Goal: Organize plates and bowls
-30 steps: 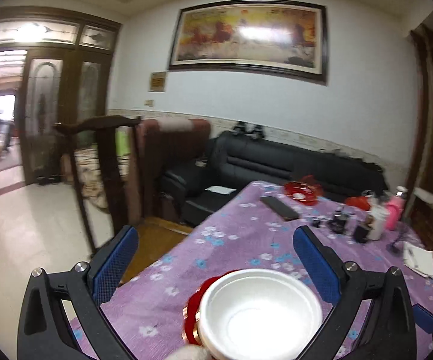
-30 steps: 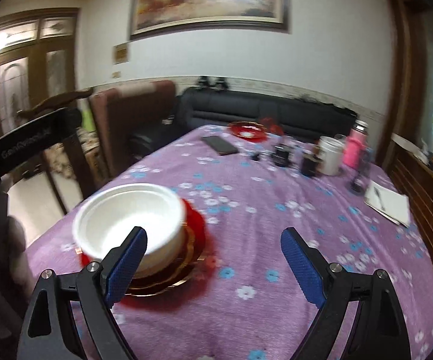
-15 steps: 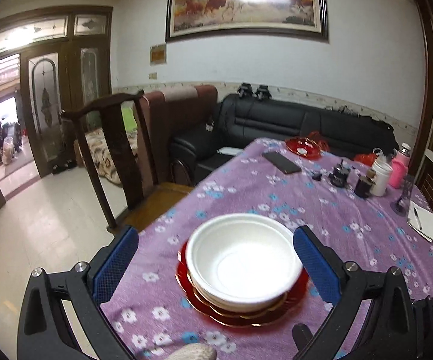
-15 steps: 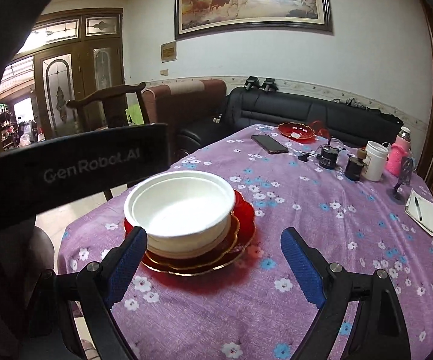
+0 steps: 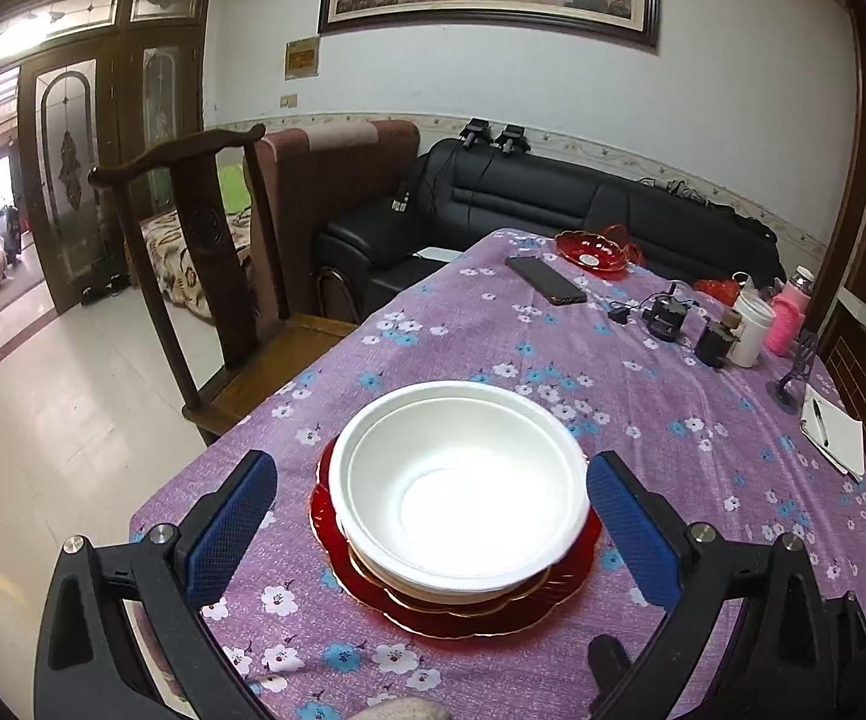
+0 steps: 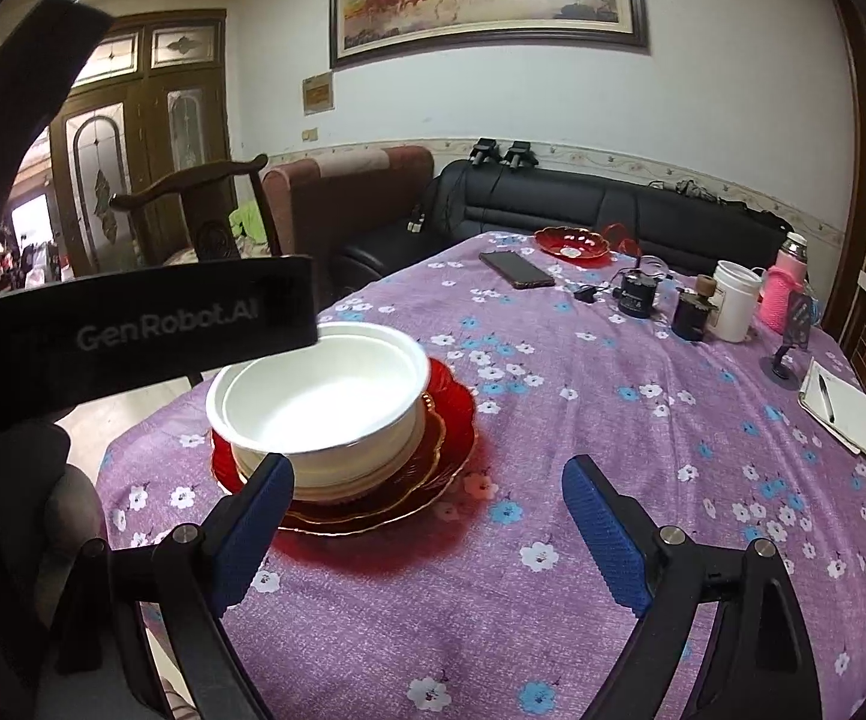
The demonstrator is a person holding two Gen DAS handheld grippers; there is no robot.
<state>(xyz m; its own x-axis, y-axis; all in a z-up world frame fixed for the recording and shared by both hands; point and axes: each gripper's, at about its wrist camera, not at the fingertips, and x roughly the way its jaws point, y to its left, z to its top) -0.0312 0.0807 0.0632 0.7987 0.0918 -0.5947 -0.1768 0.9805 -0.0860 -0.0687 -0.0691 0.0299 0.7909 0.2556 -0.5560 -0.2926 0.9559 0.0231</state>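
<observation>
Nested white bowls (image 5: 460, 483) sit on a stack of red, gold-rimmed plates (image 5: 463, 615) near the front left corner of the purple flowered table (image 5: 643, 420). My left gripper (image 5: 430, 516) is open, its blue pads on either side of the bowls and short of touching them. In the right wrist view the same bowls (image 6: 319, 399) and plates (image 6: 433, 480) lie left of centre. My right gripper (image 6: 427, 525) is open over bare cloth, its left pad just in front of the plates. The left gripper's black body (image 6: 133, 330) hides the bowls' far left rim.
A red dish (image 5: 592, 249), a black phone (image 5: 544, 279), small dark gadgets (image 5: 664, 315), a white cup (image 5: 751, 327) and a pink bottle (image 5: 790, 312) stand at the far end. A notepad with pen (image 5: 832, 429) lies at the right edge. A wooden chair (image 5: 193, 276) stands left.
Both grippers have pulled back and up from the stack, so more of the table shows. The bowls and plates stay put. Both stay open.
</observation>
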